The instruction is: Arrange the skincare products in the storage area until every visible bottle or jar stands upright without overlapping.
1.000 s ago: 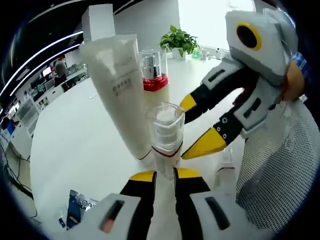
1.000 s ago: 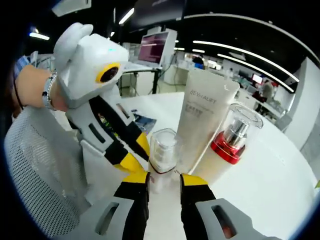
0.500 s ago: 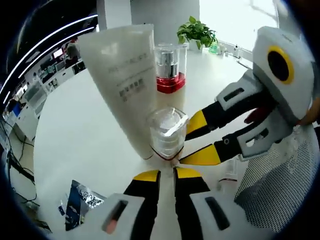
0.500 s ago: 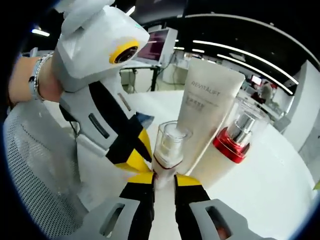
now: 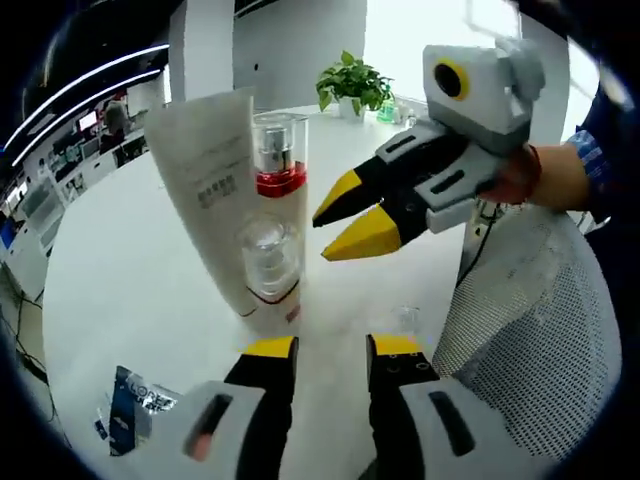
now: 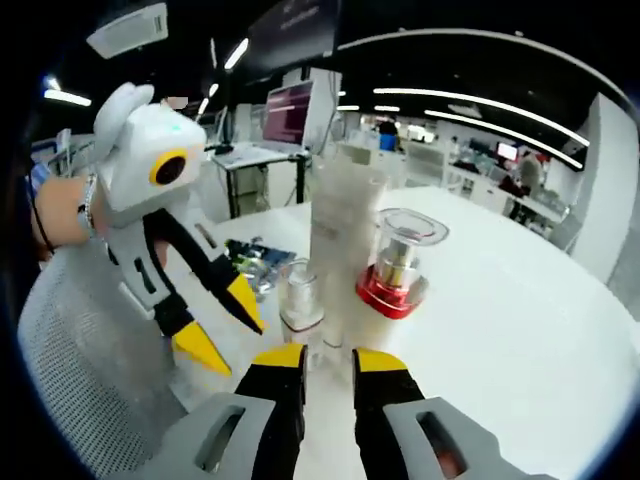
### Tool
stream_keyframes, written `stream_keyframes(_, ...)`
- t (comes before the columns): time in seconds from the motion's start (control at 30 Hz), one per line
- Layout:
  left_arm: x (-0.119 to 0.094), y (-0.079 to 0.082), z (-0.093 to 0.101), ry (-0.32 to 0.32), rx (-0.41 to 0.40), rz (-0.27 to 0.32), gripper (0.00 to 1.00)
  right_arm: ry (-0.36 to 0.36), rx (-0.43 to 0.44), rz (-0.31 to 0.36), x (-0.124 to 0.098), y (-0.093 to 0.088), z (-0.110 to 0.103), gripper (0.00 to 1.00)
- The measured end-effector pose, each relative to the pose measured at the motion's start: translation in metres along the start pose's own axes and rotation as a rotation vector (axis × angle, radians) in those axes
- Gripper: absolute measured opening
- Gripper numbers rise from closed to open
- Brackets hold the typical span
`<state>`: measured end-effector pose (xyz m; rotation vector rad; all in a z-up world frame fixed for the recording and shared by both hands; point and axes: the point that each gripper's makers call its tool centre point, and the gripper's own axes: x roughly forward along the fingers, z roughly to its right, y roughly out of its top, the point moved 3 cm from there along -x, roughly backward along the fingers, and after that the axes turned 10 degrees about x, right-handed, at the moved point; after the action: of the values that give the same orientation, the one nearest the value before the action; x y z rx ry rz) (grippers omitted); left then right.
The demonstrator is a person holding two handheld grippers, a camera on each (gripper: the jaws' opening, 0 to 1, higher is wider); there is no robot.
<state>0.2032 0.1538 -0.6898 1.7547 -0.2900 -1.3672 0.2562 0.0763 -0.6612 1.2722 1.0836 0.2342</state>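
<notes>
Three products stand upright together on the white table [image 5: 130, 300]: a tall white tube [image 5: 205, 190] [image 6: 340, 235], a red-collared bottle with a clear cap [image 5: 277, 165] [image 6: 395, 275], and a small clear-capped bottle [image 5: 268, 255] [image 6: 300, 300] in front of them. My left gripper [image 5: 335, 348] [image 6: 225, 328] is open, a short way back from the small bottle, nothing between its jaws. My right gripper [image 6: 328, 358] [image 5: 335, 230] hangs just right of the bottles, its jaws a narrow gap apart and holding nothing.
A white mesh basket [image 5: 530, 330] [image 6: 80, 380] stands close behind both grippers. A small clear item [image 5: 405, 318] sits at the basket's foot. Blue sachets [image 5: 125, 405] [image 6: 255, 255] lie near the table's edge. A potted plant [image 5: 350, 85] stands far across the table.
Both grippers have drawn back from the small bottle, which now stands free beside the tube. My left jaws have spread wider.
</notes>
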Motion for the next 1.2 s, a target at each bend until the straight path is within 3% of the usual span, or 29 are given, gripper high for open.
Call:
stream_keyframes(0.07,0.007,-0.002,0.012,-0.017,0.060,-0.046,0.36,0.006,0.005,0.000,-0.006,-0.006,0.003,0.12)
stream_keyframes(0.2,0.027,-0.016,0.032,-0.021,0.232,-0.215,0.39,0.034,0.153,0.019,-0.005,-0.015,0.005,0.12)
stream_keyframes(0.3,0.035,-0.024,0.036,-0.026,0.294,-0.277,0.38,0.076,0.186,0.046,-0.002,-0.008,0.004,0.12)
stream_keyframes(0.4,0.041,-0.031,0.041,-0.052,0.288,-0.300,0.33,0.100,0.223,0.056,0.000,-0.007,0.003,0.12)
stream_keyframes(0.47,0.041,-0.036,0.038,-0.039,0.322,-0.328,0.24,0.111,0.220,0.056,0.001,-0.007,0.001,0.11)
stream_keyframes(0.5,0.041,-0.033,0.037,-0.039,0.318,-0.294,0.26,0.125,0.221,0.060,0.001,-0.006,-0.001,0.11)
stream_keyframes(0.63,0.038,-0.036,0.032,-0.041,0.289,-0.304,0.25,0.191,0.273,0.078,0.000,-0.003,-0.008,0.11)
stream_keyframes(0.7,0.033,-0.034,0.027,-0.032,0.281,-0.290,0.25,0.232,0.289,0.096,-0.001,0.000,-0.012,0.12)
stream_keyframes(0.83,0.019,-0.020,0.018,-0.043,0.116,-0.149,0.25,0.332,0.362,0.162,-0.010,0.013,-0.018,0.18)
stream_keyframes(1.0,0.000,0.000,-0.002,-0.030,-0.027,0.036,0.25,0.430,0.449,0.212,-0.018,0.024,-0.019,0.29)
stream_keyframes(1.1,-0.008,0.020,-0.004,-0.063,-0.101,0.167,0.25,0.425,0.455,0.210,-0.019,0.023,-0.016,0.31)
stream_keyframes(1.2,-0.013,0.028,0.000,-0.106,-0.119,0.228,0.25,0.447,0.477,0.210,-0.021,0.024,-0.017,0.30)
